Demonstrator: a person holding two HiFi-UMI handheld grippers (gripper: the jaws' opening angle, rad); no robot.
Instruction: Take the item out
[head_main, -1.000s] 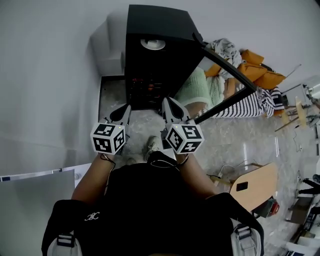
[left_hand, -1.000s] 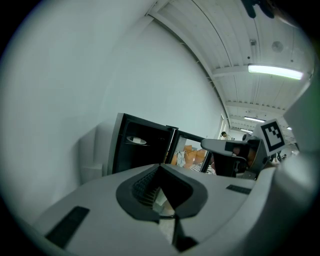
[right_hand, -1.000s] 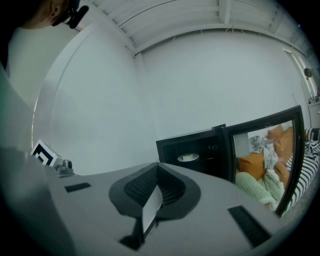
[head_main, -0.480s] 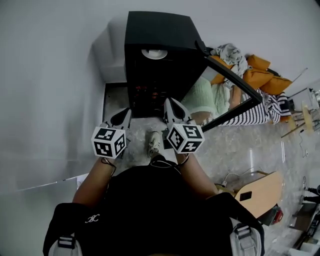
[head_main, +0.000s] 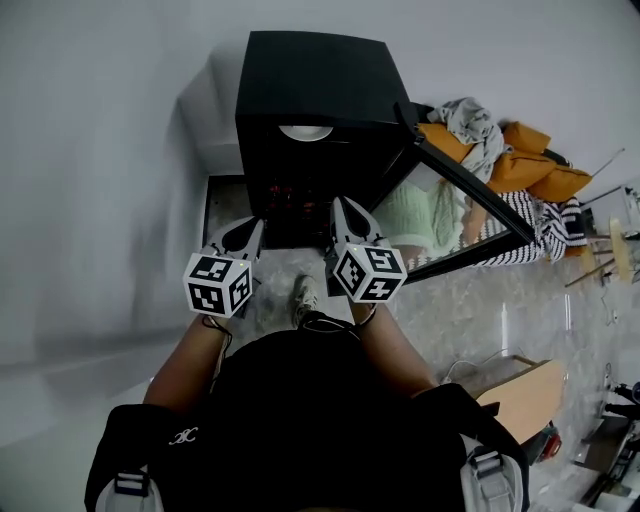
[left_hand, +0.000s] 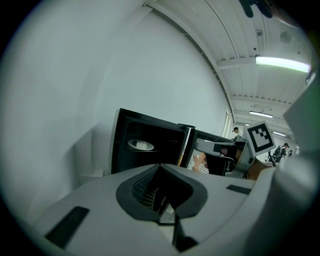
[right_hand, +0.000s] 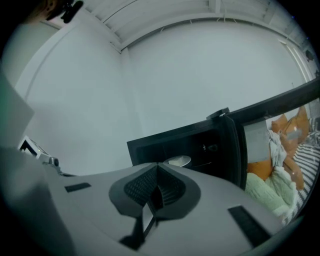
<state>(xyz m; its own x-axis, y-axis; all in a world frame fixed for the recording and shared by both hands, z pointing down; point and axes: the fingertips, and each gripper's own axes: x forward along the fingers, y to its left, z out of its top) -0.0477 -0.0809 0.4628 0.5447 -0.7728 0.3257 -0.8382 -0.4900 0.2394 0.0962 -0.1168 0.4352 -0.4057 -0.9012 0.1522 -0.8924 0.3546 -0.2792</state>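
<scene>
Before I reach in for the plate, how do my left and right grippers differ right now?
The left gripper sits on the wall side of the cabinet; the right gripper sits beside its open door. The right gripper's tip reaches slightly nearer the opening than the left gripper's. Shared: both shut, empty, aimed toward the plate.

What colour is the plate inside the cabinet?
White. The plate shows best in the left gripper view.
</scene>
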